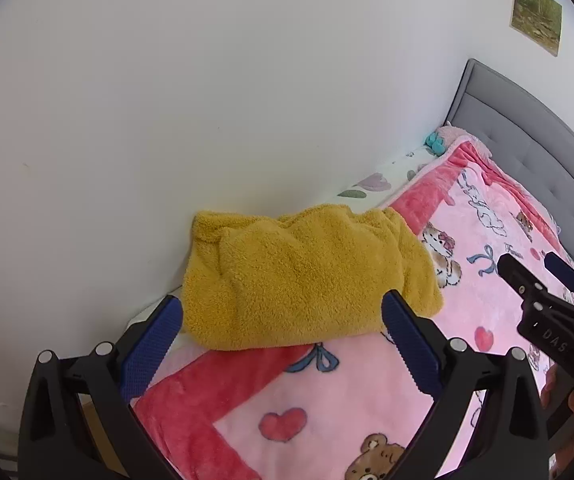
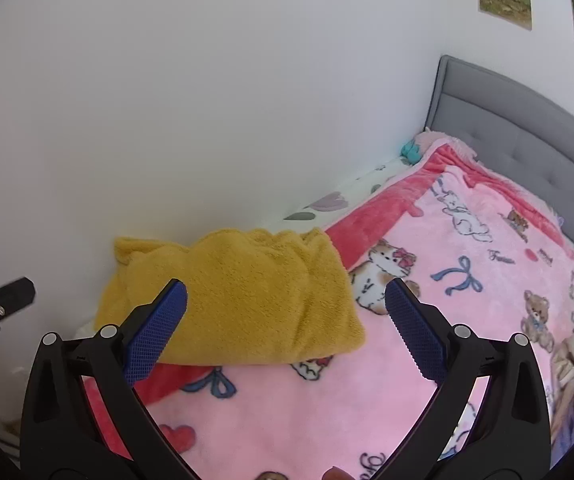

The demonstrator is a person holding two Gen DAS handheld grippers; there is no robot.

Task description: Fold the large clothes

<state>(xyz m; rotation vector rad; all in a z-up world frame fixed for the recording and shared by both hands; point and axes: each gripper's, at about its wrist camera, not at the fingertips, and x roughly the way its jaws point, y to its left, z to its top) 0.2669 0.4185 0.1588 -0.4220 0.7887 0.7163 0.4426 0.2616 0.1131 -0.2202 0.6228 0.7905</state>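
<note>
Left wrist view: the left gripper (image 1: 283,312) is spread wide, holding nothing, above the folded mustard-yellow fleece garment (image 1: 299,276) lying on the pink cartoon-print blanket (image 1: 499,216) beside the white wall (image 1: 207,80). Right wrist view: the right gripper (image 2: 287,300) is likewise wide apart and empty, near the garment.

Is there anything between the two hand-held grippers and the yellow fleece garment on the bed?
Nothing visible. The yellow fleece garment lies folded on the pink blanket beside the wall. The left hand-held gripper and the right hand-held gripper are both open and empty, with only bare blanket before it.
</note>
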